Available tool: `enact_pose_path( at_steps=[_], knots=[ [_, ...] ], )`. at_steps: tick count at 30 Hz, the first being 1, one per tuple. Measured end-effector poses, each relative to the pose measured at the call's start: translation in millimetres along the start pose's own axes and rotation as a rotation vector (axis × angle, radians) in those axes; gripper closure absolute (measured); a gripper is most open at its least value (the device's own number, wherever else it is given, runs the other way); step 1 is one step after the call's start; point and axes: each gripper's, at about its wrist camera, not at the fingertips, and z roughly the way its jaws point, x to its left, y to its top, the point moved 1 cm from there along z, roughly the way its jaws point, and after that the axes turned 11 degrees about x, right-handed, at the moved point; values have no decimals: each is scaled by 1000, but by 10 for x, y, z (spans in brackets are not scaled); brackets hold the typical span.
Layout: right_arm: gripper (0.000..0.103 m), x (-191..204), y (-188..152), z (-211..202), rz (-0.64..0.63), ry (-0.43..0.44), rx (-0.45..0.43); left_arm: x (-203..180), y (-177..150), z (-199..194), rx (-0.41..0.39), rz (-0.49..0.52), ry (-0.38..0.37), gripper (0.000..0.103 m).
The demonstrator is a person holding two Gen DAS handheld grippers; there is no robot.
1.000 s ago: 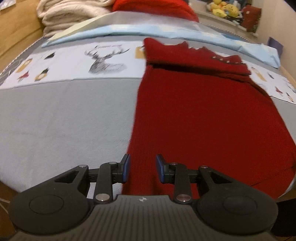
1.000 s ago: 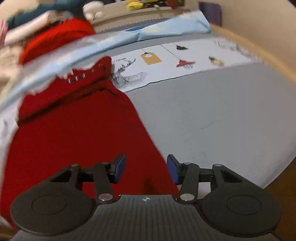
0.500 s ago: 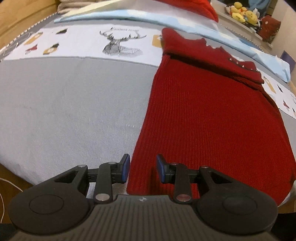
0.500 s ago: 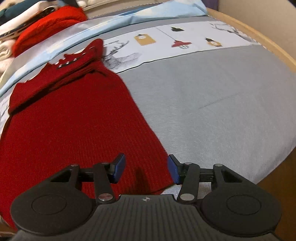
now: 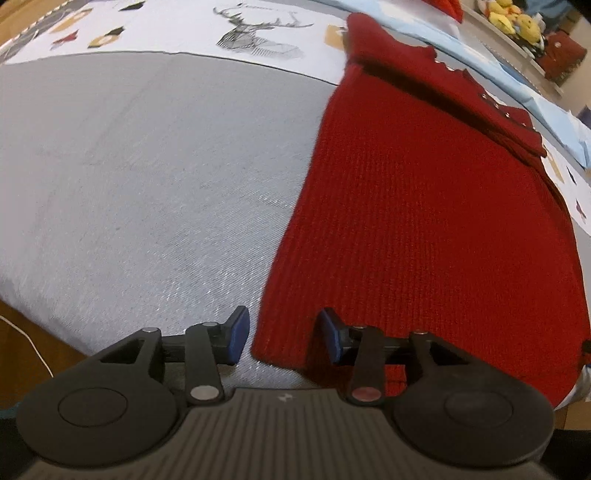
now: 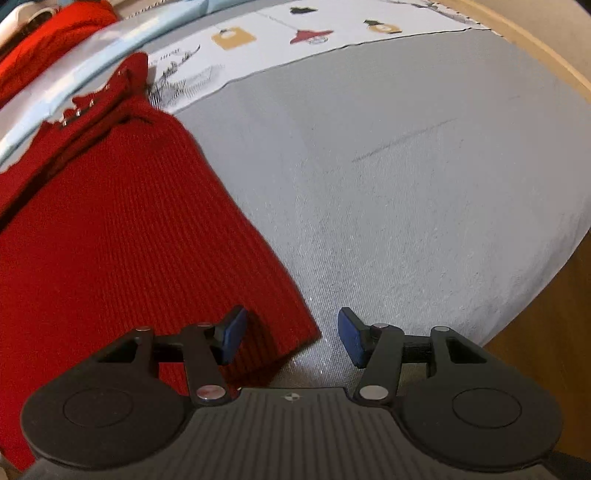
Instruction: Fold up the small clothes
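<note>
A dark red knitted garment (image 5: 424, 221) lies flat on the grey bed cover (image 5: 147, 184), its top part folded down at the far end. My left gripper (image 5: 283, 336) is open, its jaws on either side of the garment's near left corner, low over the cover. In the right wrist view the same garment (image 6: 110, 240) fills the left side. My right gripper (image 6: 292, 338) is open, straddling the garment's near right corner just above the grey cover (image 6: 406, 184).
A white printed strip with a deer drawing (image 5: 258, 33) crosses the bed beyond the garment. A pale blue sheet (image 5: 517, 85) and stuffed toys (image 5: 513, 22) lie at the far side. A bright red cloth (image 6: 48, 48) lies on a pile. The wooden bed edge (image 6: 546, 332) is close.
Both grippers have come down and forward to the garment's near corners. The jaws of both have opened a little wider.
</note>
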Motion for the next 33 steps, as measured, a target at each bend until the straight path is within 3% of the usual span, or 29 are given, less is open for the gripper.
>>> enact_pose_path(
  at_steps=[2,4,5,6,7,8,12,16,17,21,23,24,27,33],
  knots=[
    [46,63,3,14,-32,-7,-8,-37,-12,22,-10,17,2,58],
    [50,98,0,26,-61,2,-19,-84,-29,27,-22,54,8,82],
    [64,112,1,22,-72,18,-22,-108,-42,6,-35,76,10,90],
    [81,106,2,3,-76,38,-30,-114,-50,-29,-48,84,5,90],
    [84,80,7,-37,-66,52,-45,-104,-61,-71,-62,79,-10,90],
    [95,39,19,-94,-44,66,-68,-79,-67,-123,-79,60,-37,90],
    [94,-75,29,-187,32,129,-87,13,-42,-157,-64,-24,-122,89],
    [83,-62,28,-8,22,91,-11,36,-58,23,26,-57,-116,84],
    [78,-46,30,11,6,78,-8,28,-68,32,23,-50,-109,84],
    [75,-12,-16,35,-15,65,-9,-4,-52,51,18,-34,-96,84],
    [76,12,3,66,-29,64,-12,-21,-62,31,4,-16,-83,87],
    [87,18,6,50,-42,70,-17,-57,-60,15,-6,3,-74,89],
    [92,-4,-11,-81,-35,95,-59,-175,-93,-150,-53,77,-59,90],
    [93,24,-62,-664,-76,218,-203,-271,-54,-796,-182,151,-139,91]
  ],
)
